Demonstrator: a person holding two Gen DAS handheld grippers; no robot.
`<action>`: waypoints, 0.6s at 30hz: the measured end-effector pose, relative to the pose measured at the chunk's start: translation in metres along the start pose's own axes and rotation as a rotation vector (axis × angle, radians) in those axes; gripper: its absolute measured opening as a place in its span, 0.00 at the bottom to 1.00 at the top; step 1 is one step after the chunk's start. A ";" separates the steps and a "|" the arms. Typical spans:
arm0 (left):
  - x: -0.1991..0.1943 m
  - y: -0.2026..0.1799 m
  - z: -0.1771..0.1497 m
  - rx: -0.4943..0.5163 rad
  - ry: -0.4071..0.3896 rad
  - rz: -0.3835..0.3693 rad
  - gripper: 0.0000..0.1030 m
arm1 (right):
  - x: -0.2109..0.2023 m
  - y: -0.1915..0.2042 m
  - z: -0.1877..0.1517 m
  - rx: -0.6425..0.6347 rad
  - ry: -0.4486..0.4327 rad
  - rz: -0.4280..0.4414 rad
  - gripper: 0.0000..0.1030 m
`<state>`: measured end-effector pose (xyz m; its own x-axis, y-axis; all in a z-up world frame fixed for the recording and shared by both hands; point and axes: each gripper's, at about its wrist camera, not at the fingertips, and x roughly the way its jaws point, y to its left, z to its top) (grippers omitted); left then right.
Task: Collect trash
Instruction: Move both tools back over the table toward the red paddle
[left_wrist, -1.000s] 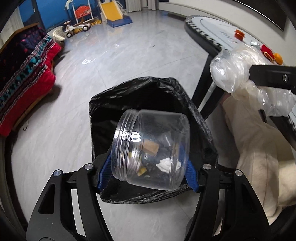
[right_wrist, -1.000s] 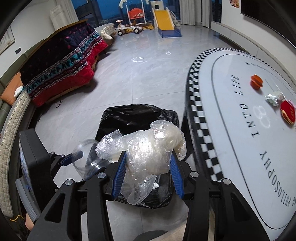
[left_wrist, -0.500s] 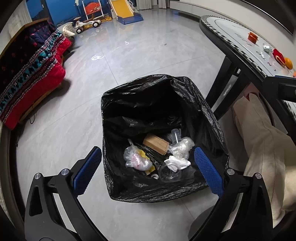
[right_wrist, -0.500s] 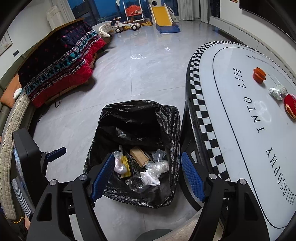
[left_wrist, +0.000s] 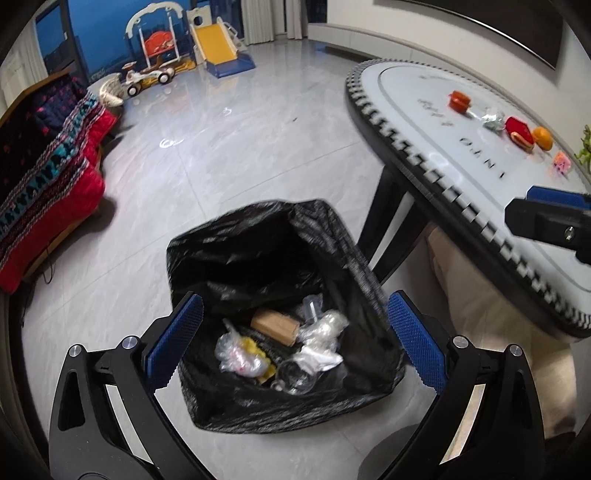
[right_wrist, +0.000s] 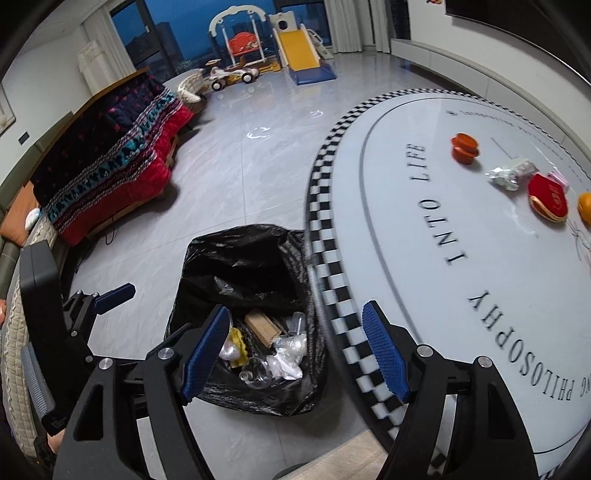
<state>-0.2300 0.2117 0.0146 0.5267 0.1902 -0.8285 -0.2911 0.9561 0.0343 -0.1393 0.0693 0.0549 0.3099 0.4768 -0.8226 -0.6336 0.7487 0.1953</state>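
A black trash bag stands open on the floor beside the table leg. Inside lie a clear jar, crumpled clear plastic, a cardboard piece and a yellow scrap. My left gripper hangs open above the bag with nothing between its pads. My right gripper is open too, over the bag's right rim and the table edge. On the white table sit an orange lid, crumpled foil, a red pouch and an orange fruit.
Black table legs stand right next to the bag. A person's beige trouser leg is under the table edge. A sofa with a red and dark blanket lines the left; a toy slide and ride-on cars are far back.
A second ago the left gripper held the clear jar and the right held the clear plastic over the bag. Both jaws opened, both items now lie in the bag, and both grippers have lifted away.
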 end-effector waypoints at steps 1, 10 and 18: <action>-0.001 -0.007 0.007 0.011 -0.010 -0.012 0.94 | -0.004 -0.008 0.002 0.012 -0.009 -0.008 0.73; 0.004 -0.079 0.062 0.142 -0.049 -0.069 0.94 | -0.026 -0.094 0.015 0.154 -0.055 -0.094 0.73; 0.022 -0.147 0.103 0.261 -0.052 -0.126 0.94 | -0.032 -0.169 0.022 0.277 -0.060 -0.160 0.73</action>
<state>-0.0935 0.0986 0.0490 0.5879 0.0707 -0.8058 -0.0087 0.9967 0.0811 -0.0264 -0.0627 0.0603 0.4361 0.3633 -0.8233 -0.3591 0.9092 0.2110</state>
